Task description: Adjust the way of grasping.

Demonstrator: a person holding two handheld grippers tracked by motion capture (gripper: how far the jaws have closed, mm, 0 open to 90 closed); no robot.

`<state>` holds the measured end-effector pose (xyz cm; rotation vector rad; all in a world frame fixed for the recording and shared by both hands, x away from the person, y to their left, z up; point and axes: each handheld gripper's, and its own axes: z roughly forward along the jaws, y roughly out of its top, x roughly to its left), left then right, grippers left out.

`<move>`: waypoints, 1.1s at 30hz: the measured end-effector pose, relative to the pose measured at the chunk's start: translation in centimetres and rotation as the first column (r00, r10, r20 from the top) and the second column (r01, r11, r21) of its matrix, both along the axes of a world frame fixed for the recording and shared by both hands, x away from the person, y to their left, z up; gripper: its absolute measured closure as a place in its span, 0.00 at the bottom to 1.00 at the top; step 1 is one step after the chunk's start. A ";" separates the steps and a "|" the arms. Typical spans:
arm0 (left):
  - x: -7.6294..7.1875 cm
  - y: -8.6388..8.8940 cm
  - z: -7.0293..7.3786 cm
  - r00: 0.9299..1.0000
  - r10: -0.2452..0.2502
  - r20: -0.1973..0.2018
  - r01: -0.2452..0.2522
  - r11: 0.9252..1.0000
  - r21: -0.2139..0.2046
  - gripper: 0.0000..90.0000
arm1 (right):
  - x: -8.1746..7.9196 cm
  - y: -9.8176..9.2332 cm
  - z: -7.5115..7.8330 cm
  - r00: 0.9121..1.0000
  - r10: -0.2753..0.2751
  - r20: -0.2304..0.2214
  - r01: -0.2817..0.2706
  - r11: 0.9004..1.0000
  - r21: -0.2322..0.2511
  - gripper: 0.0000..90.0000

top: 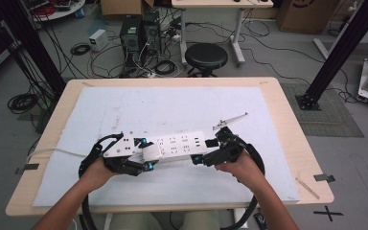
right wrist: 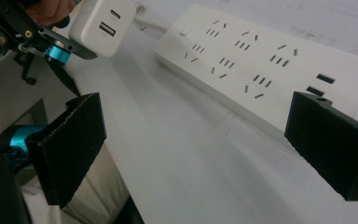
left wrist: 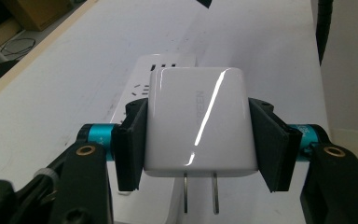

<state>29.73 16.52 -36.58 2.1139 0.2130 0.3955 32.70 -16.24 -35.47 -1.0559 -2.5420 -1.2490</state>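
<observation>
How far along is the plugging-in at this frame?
Done: the left gripper is shut on the white charger, prongs bare. In hand: the charger hangs over the power strip's left end, not seated. The right gripper is open at the strip's other end, not clamping it. Left: line up the prongs and push them into a socket.

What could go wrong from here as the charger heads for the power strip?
1. The left gripper is shut on the charger's smooth, glossy sides, so it may slip or twist when pressed down.
2. Its prongs hang free, not yet lined up with any socket, and could miss the slots.
3. The right gripper is open beside the power strip, not clamping it, so the strip may slide.
</observation>
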 end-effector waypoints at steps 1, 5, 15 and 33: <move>0.0 -0.1 0.0 1.000 -0.006 0.005 0.006 1.000 0.003 0.47 | 0.1 0.3 -0.1 1.000 0.000 -0.021 0.000 1.000 0.007 0.06; 0.0 -0.5 0.0 1.000 -0.020 0.022 0.020 1.000 0.004 0.47 | 0.4 0.7 -0.1 0.999 0.006 -0.049 -0.004 0.999 0.039 0.07; 0.1 -1.4 -0.3 0.999 -0.038 0.030 0.038 0.999 0.019 0.47 | 1.1 1.7 -0.3 0.996 0.024 -0.087 -0.017 0.997 0.079 0.20; 0.2 -3.5 -0.5 0.996 -0.084 0.036 0.084 0.996 0.000 0.47 | 2.2 3.8 -1.4 0.949 0.071 -0.309 -0.020 0.986 0.165 0.20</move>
